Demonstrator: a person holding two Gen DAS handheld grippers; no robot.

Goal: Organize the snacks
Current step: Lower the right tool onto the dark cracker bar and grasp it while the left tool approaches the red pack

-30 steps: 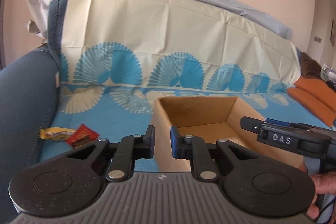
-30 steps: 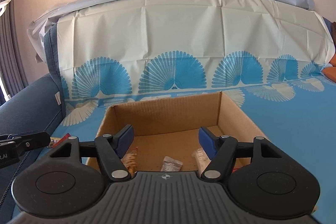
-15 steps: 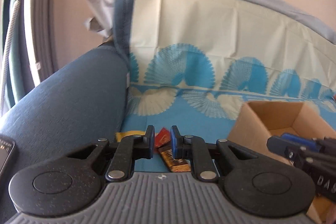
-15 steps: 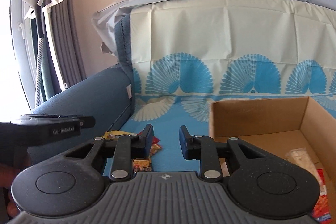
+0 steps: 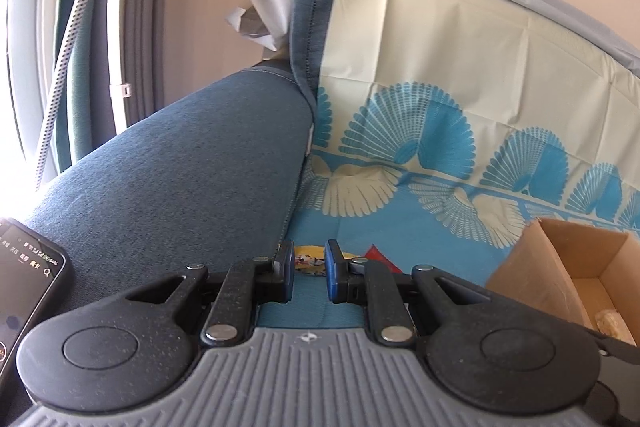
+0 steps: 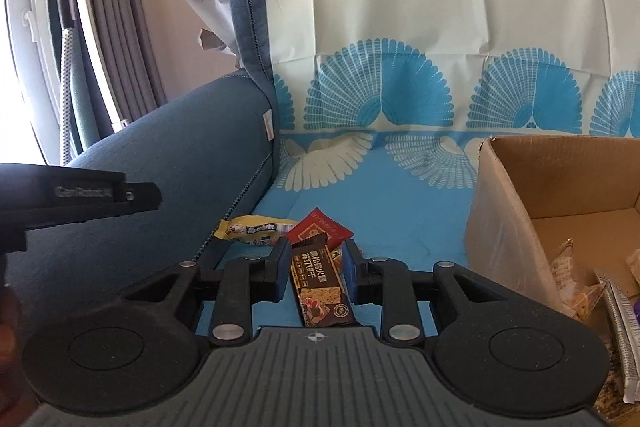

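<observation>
Three snacks lie on the blue sofa cover by the armrest: a dark brown biscuit bar (image 6: 320, 281), a red packet (image 6: 320, 229) and a yellow candy wrapper (image 6: 250, 229). My right gripper (image 6: 316, 263) is open, its fingers on either side of the brown bar, not closed on it. My left gripper (image 5: 309, 267) is open a little and empty, pointing at the yellow wrapper (image 5: 309, 261) with the red packet (image 5: 380, 259) to its right. The cardboard box (image 6: 516, 211) stands to the right and holds several snacks; it also shows in the left wrist view (image 5: 536, 267).
The blue sofa armrest (image 6: 160, 163) rises on the left. A phone (image 5: 24, 291) lies on it. The left gripper's body (image 6: 80, 197) juts in from the left of the right wrist view. A patterned cover drapes the sofa back (image 6: 400, 47). Curtains (image 6: 100, 27) hang beyond the armrest.
Both grippers swung left from the box to the snacks by the armrest. The right gripper narrowed and now straddles the brown bar. The left gripper opened slightly.
</observation>
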